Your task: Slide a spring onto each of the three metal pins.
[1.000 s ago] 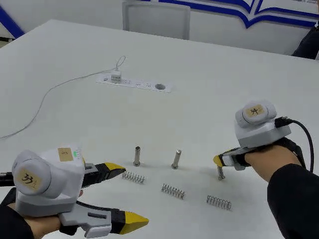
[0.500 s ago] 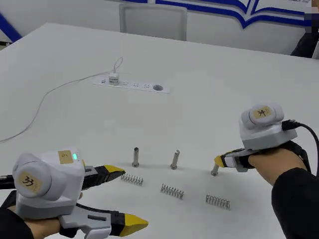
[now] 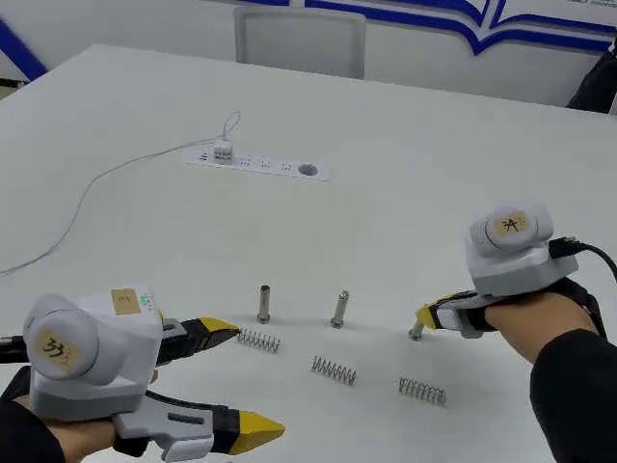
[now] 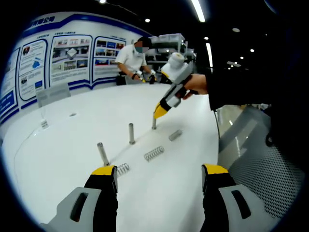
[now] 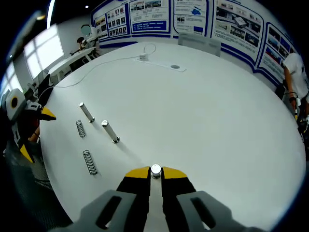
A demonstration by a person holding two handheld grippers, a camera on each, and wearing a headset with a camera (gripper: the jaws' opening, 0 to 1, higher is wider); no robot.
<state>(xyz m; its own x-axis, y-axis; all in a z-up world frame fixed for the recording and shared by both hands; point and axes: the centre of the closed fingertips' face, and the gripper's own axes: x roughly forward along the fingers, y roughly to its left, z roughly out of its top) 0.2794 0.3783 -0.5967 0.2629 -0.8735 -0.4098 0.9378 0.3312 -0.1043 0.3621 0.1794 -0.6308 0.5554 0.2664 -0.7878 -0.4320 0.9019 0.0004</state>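
Three metal pins stand in a row on the white table: the left pin (image 3: 264,303), the middle pin (image 3: 340,309) and the right pin (image 3: 416,331). In front of each lies a spring: one at the left (image 3: 258,340), one in the middle (image 3: 334,370), one at the right (image 3: 423,391). My right gripper (image 3: 424,316) is shut on the right pin's top (image 5: 155,170), and the pin leans a little. My left gripper (image 3: 246,379) is open near the table's front, its upper tip beside the left spring (image 4: 123,168), nothing between its fingers.
A white power strip (image 3: 260,164) with a plugged-in cable (image 3: 87,188) lies farther back on the table. A chair (image 3: 299,39) stands behind the far edge. A person (image 4: 133,58) works at the far side of the room.
My right gripper has shifted slightly right with the right pin in it, and the pin now leans. The left gripper has barely moved.
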